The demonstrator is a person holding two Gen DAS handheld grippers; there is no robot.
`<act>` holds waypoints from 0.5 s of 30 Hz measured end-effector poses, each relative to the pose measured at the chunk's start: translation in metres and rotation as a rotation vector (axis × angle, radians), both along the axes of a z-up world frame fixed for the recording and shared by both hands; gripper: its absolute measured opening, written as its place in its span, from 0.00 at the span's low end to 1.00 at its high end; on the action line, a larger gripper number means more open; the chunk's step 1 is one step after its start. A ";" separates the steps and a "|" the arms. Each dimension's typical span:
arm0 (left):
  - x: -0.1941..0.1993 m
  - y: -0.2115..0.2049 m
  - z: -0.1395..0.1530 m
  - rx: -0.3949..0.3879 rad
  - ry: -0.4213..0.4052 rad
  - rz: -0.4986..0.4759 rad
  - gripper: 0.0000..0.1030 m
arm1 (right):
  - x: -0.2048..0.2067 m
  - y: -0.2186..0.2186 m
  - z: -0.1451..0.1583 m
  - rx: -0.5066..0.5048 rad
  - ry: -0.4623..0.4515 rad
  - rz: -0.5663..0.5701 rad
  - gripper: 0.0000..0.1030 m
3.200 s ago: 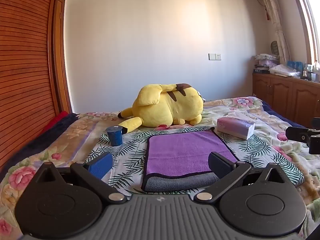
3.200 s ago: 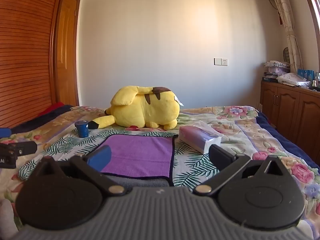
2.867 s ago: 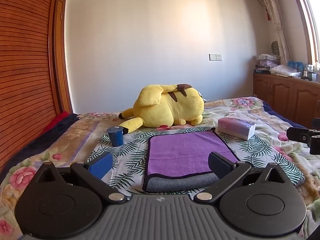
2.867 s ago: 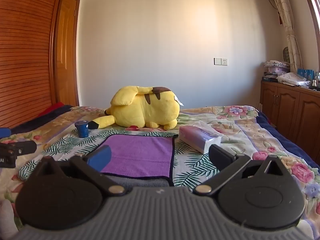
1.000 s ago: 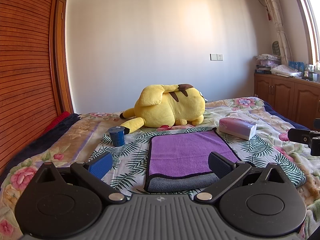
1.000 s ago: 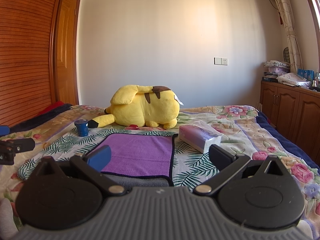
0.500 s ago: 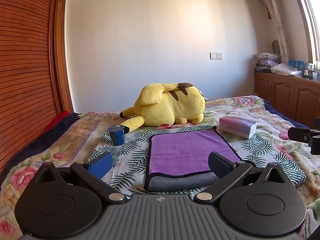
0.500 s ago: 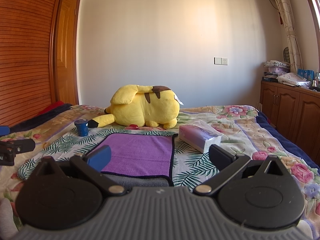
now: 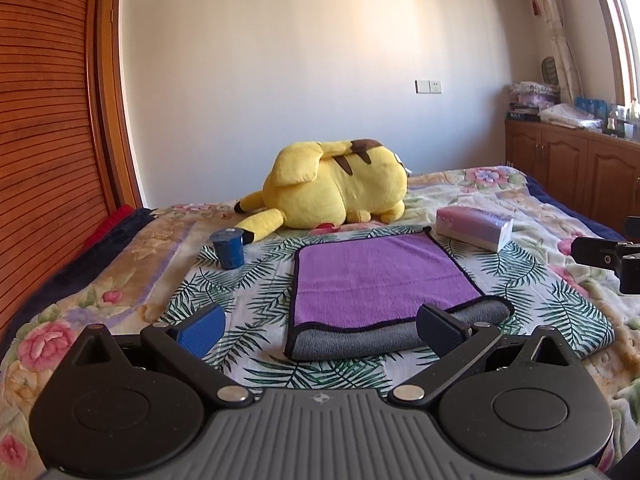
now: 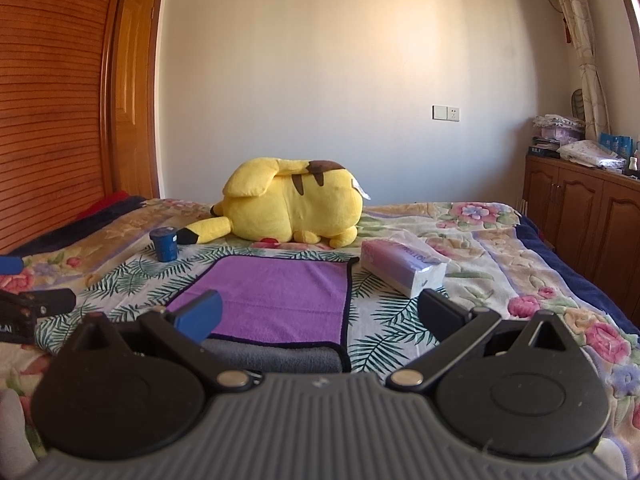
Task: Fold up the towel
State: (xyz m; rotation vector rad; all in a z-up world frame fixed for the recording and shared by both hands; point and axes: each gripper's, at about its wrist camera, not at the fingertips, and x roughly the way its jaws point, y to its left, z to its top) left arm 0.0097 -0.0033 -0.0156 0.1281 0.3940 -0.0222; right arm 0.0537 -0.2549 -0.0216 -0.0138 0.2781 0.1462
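Note:
A purple towel [image 9: 372,276] with a grey underside and black trim lies folded flat on the flowered bedspread; it also shows in the right wrist view [image 10: 276,300]. Its grey folded edge faces me. My left gripper [image 9: 320,328] is open and empty, held just short of the towel's near edge. My right gripper [image 10: 320,316] is open and empty, near the towel's near right corner. Each gripper's tip shows at the edge of the other's view.
A yellow plush toy [image 9: 332,188] lies behind the towel. A blue cup [image 9: 229,249] stands to the towel's left. A pink tissue pack [image 9: 474,229] lies to its right. Wooden cabinets [image 9: 572,172] stand at the right, a wooden wardrobe [image 9: 48,140] at the left.
Almost nothing has changed. Both grippers stay open and hover in place with only a slight drift of view.

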 end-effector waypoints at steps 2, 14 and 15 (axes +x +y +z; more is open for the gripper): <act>0.002 -0.001 -0.001 0.004 0.015 -0.001 0.84 | 0.002 0.000 0.000 -0.001 0.009 0.005 1.00; 0.018 -0.001 -0.011 0.034 0.102 -0.004 0.84 | 0.027 0.004 -0.010 -0.017 0.108 0.038 1.00; 0.020 -0.001 -0.012 0.034 0.108 -0.005 0.84 | 0.029 0.005 -0.011 -0.021 0.117 0.041 1.00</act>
